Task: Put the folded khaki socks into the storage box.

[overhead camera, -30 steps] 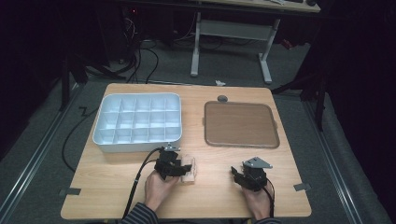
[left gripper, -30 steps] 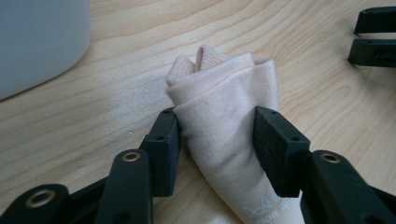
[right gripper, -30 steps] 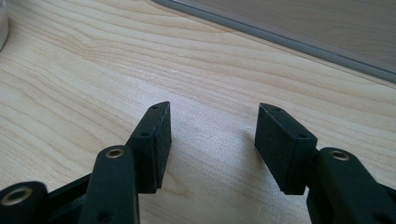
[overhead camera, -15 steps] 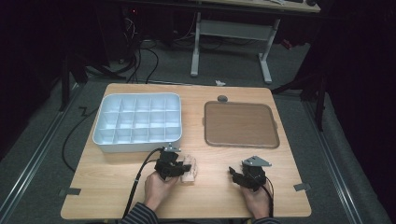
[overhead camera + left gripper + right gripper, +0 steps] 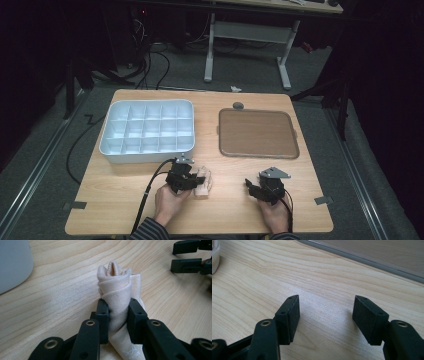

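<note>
We're at the grasp step: left gripper [image 5: 117, 315] has just been closing and its jaws now pinch the rolled beige sock [image 5: 117, 287] at mid-body, sock lying on the bench [image 5: 120, 200] just below the white compartment tray [image 5: 145, 130]. Right gripper [image 5: 327, 317] idles w/ jaws apart, nothing between. Next, prob. lift & carry toward the tray; needs a firm hold.
</note>
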Demonstrator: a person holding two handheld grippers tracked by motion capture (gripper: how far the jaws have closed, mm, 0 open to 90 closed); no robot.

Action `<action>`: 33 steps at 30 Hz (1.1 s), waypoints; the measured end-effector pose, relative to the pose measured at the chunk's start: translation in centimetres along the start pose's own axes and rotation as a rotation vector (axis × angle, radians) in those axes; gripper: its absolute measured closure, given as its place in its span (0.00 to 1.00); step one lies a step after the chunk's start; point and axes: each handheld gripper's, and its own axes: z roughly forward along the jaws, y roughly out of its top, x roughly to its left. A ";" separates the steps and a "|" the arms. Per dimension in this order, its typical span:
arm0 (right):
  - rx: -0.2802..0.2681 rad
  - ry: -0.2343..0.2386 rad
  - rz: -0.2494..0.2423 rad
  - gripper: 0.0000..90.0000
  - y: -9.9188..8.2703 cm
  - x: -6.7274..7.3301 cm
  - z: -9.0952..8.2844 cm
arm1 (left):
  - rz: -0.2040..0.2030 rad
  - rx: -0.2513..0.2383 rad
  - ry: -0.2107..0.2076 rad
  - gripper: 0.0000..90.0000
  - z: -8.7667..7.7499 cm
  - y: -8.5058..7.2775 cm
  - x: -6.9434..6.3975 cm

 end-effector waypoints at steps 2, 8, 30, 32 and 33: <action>0.000 0.000 0.000 0.43 0.0 0.0 0.0 | -0.004 -0.005 -0.005 0.83 -0.1 -0.2 0.1; 0.000 0.000 0.000 0.43 0.0 0.0 0.0 | 0.019 -0.004 0.011 0.83 -0.6 -0.3 0.1; 0.001 -0.005 0.006 0.43 0.0 0.0 0.0 | 0.046 -0.036 -0.057 0.83 -2.4 -0.2 0.9; 0.000 -0.005 0.006 0.43 0.0 0.0 0.0 | 0.047 -0.043 -0.051 0.83 -2.9 -0.1 1.2; 0.000 -0.004 0.006 0.43 0.0 0.0 0.0 | 0.046 -0.049 -0.050 0.83 -3.1 -0.1 1.3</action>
